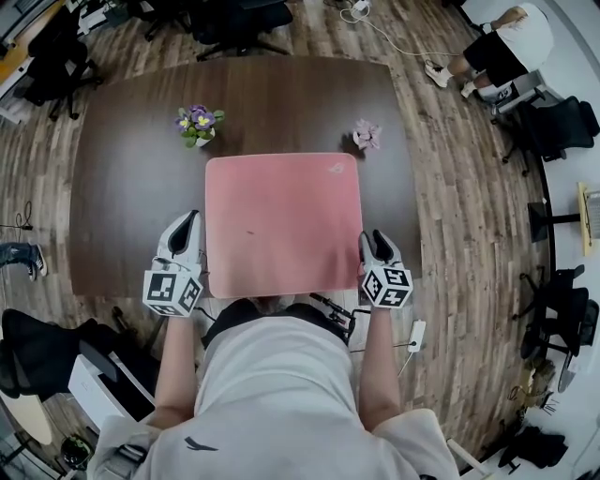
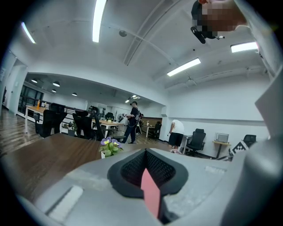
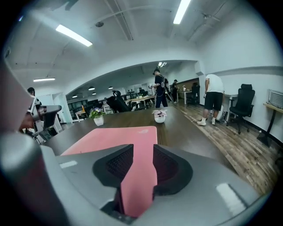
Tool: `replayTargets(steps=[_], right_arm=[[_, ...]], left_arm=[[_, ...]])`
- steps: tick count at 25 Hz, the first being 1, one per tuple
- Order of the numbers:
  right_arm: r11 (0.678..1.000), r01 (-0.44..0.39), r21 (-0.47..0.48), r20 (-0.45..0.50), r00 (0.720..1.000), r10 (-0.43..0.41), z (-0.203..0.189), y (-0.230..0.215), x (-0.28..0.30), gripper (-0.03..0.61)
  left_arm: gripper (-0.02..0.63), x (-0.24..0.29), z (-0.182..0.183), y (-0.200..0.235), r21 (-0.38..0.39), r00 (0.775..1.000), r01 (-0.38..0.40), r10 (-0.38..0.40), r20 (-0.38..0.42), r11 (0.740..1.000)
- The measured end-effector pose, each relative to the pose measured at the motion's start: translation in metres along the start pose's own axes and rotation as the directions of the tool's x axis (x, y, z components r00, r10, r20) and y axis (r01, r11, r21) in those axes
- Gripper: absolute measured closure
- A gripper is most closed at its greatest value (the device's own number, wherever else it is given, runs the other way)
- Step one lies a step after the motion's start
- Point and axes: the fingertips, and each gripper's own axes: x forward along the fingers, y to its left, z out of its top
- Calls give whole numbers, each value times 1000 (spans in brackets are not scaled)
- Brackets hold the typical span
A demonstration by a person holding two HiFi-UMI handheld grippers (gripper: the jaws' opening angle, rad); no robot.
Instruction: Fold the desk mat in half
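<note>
Head view: the table (image 1: 122,206) fills the middle of the frame, and the desk mat (image 1: 281,225) lies flat on it, dead centre, its near edge right down at the table's lower edge. Up past the mat's upper left corner stands a flower pot (image 1: 198,125). Past the upper right corner there's a second small plant (image 1: 366,136). Both are on the table, apart from the mat. The left gripper (image 1: 190,221) sits at the mat's lower left side, the right gripper (image 1: 373,237) at its lower right edge. In each gripper view a strip of mat runs between the jaws. Chairs (image 1: 239,23) line the top of the frame, and a person (image 1: 511,42) is in the upper right corner.
</note>
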Motion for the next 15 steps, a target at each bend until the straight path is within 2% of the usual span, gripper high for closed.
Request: replayTargets(steps=[4,9,10,15], right_arm=[[1000,6,20,-153,988,-3,-34,-6,27,386],[1000,12,21,-329,944,-5,-69,-12,54,309],[1000,20,10,-349,937,-15,-73,-13,56,284],[999,39,-36,-371,927,-50,-76,-15,58,284]], left_arm=[[609,-2,-2,2,-2,1000,-4,4,-5,1000],[608,-4,-4,1,-3,1000,-7,7,-11,1000],[609,-5,-4,0,-3,1000,-8,8,-11,1000],[608,-8,-4,1,-2,1000,-16,15,-9,1000]])
